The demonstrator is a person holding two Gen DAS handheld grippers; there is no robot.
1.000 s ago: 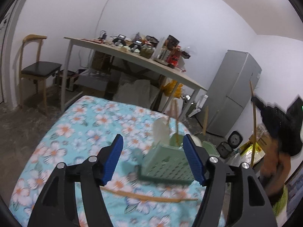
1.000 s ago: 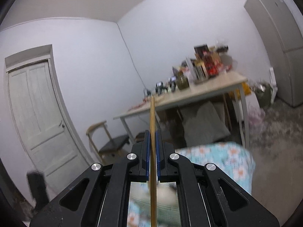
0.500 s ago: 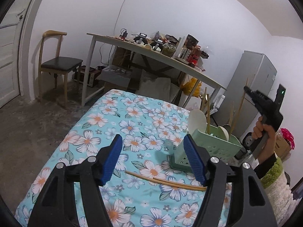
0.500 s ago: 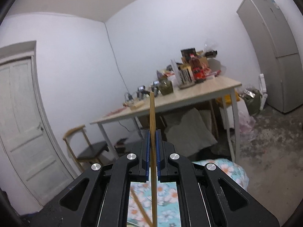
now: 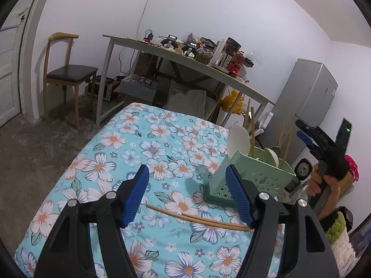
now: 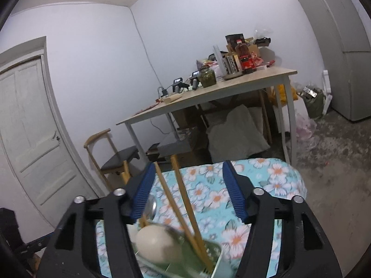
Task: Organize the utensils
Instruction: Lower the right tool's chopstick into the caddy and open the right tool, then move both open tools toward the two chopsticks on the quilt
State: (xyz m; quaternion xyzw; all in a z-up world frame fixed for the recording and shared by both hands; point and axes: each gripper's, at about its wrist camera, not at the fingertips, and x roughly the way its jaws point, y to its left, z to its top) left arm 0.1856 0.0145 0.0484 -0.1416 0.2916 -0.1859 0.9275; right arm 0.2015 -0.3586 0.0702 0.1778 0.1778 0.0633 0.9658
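A green slotted utensil holder (image 5: 259,176) stands on the floral-cloth table (image 5: 139,143), holding white spoons (image 5: 238,139) and upright chopsticks. Two loose chopsticks (image 5: 199,217) lie on the cloth just beyond my left gripper (image 5: 186,171), which is open and empty above them. My right gripper (image 6: 189,165) hovers over the holder (image 6: 208,254) with its jaws opening. Chopsticks (image 6: 183,199) lean in the holder between the jaws, untouched by the pads. A white spoon (image 6: 154,243) and a metal spoon (image 6: 150,208) sit beside them. A hand holds the right gripper (image 5: 300,128) at the right edge.
Behind the floral table stands a cluttered wooden desk (image 5: 185,62), with a chair (image 5: 69,74) to its left and a grey fridge (image 5: 308,97) to its right. A white door (image 6: 27,127) is on the left wall. The holder sits near the cloth's right edge.
My right gripper has sunk toward the holder and opened, letting go of the chopstick, which now leans in the holder. The left gripper shifted slightly lower over the loose chopsticks.
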